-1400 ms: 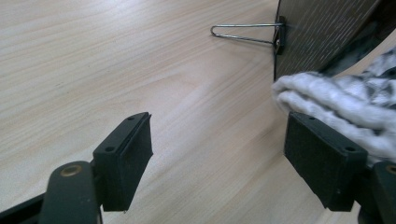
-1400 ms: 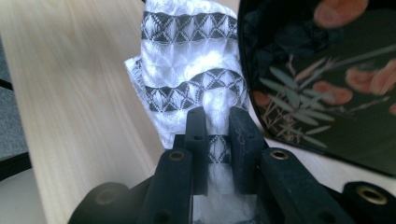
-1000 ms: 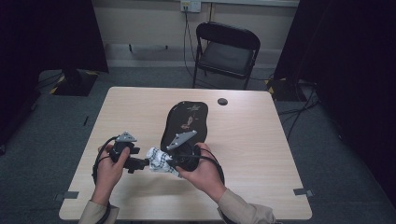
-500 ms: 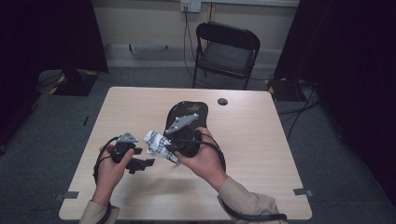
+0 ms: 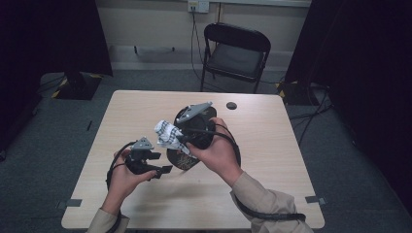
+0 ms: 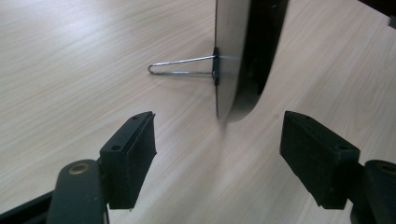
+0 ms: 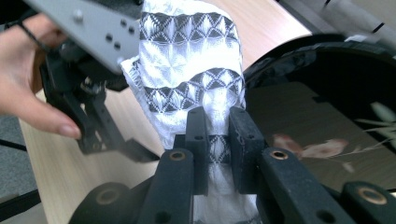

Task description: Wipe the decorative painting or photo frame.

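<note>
My right gripper (image 7: 217,140) pinches a crumpled white cloth with a black geometric pattern (image 7: 191,70), lifted above the pale wooden surface (image 5: 272,145) beside a glossy black oval tray (image 7: 327,116). My left gripper (image 6: 219,154), jaws spread and just closing slightly, holds nothing.

Your right tool (image 5: 180,138) is up above the middle of the desk (image 5: 272,160), and the cloth (image 5: 166,133) is pinched between its jaws. The tray (image 5: 187,160) is on the desk just under and behind that tool. Your left tool (image 5: 158,165) is lower and to the left of the tray, close to the desk, with nothing between its jaws. A small round thing (image 5: 231,105) lies on the desk's far side. A chair (image 5: 236,53) stands behind the desk.
</note>
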`<control>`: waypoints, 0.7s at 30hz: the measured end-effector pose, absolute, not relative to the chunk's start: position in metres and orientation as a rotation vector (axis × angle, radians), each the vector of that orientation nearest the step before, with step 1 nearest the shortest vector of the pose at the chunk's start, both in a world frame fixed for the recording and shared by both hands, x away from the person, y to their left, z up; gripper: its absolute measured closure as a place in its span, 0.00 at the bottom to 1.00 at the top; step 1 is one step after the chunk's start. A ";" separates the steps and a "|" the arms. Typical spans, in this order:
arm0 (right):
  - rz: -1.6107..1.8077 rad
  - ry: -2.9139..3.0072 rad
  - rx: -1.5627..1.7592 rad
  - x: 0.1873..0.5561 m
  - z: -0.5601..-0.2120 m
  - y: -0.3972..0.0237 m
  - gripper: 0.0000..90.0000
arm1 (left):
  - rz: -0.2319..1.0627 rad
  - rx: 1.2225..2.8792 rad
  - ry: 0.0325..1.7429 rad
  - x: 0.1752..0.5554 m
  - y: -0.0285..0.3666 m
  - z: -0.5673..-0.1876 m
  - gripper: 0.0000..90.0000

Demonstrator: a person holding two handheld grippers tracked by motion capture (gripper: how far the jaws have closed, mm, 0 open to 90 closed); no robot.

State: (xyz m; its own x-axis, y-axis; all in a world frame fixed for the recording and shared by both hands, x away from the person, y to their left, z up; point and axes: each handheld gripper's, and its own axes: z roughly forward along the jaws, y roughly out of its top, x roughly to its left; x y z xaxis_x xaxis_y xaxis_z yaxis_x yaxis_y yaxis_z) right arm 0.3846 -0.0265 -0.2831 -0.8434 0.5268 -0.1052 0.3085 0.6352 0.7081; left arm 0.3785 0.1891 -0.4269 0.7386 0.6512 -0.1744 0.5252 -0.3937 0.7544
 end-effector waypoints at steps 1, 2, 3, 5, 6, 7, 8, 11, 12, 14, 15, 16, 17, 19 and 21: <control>1.025 2.551 0.672 0.385 -0.280 -0.027 0.89 | 0.192 2.082 0.885 0.379 0.188 -0.427 0.33; 1.034 2.542 0.679 0.386 -0.277 -0.028 0.89 | 0.198 2.084 0.882 0.379 0.187 -0.427 0.34; 1.045 2.527 0.685 0.388 -0.271 -0.030 0.89 | 0.191 2.078 0.876 0.378 0.186 -0.427 0.39; 1.043 2.515 0.687 0.389 -0.266 -0.031 0.89 | 0.213 2.073 0.872 0.379 0.184 -0.426 0.41; 1.043 2.515 0.687 0.389 -0.266 -0.031 0.89 | 0.215 2.072 0.864 0.379 0.184 -0.426 0.41; 1.037 2.510 0.690 0.390 -0.263 -0.032 0.89 | 0.222 2.068 0.860 0.379 0.183 -0.425 0.45; 1.040 2.507 0.692 0.391 -0.261 -0.032 0.89 | 0.231 2.062 0.858 0.379 0.182 -0.425 0.48; 1.044 2.493 0.699 0.393 -0.256 -0.033 0.89 | 0.225 2.066 0.837 0.380 0.179 -0.425 0.60; 1.045 2.485 0.705 0.394 -0.254 -0.034 0.89 | 0.230 2.064 0.835 0.381 0.178 -0.425 0.58; 1.048 2.474 0.713 0.397 -0.251 -0.036 0.89 | 0.234 2.066 0.835 0.382 0.177 -0.426 0.61; 1.045 2.457 0.727 0.400 -0.248 -0.038 0.89 | 0.228 2.071 0.831 0.382 0.176 -0.426 0.65; 1.045 2.457 0.727 0.400 -0.248 -0.038 0.89 | 0.233 2.068 0.831 0.382 0.176 -0.425 0.65; 1.046 2.453 0.733 0.401 -0.247 -0.039 0.89 | 0.249 2.074 0.816 0.382 0.175 -0.425 0.67; 1.031 2.440 0.745 0.406 -0.244 -0.041 0.89 | 0.238 2.073 0.808 0.383 0.172 -0.425 0.71; 1.028 2.435 0.753 0.407 -0.243 -0.042 0.89 | 0.225 2.073 0.810 0.383 0.172 -0.425 0.73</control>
State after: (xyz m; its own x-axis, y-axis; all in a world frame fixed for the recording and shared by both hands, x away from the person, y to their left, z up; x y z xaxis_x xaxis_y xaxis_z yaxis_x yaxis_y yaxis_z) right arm 0.4071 -0.0422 -0.2433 -0.7790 0.6105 -0.1428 0.3235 0.5864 0.7426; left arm 0.3830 0.1716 -0.4247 0.7714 0.6222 -0.1335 0.4639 -0.4062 0.7872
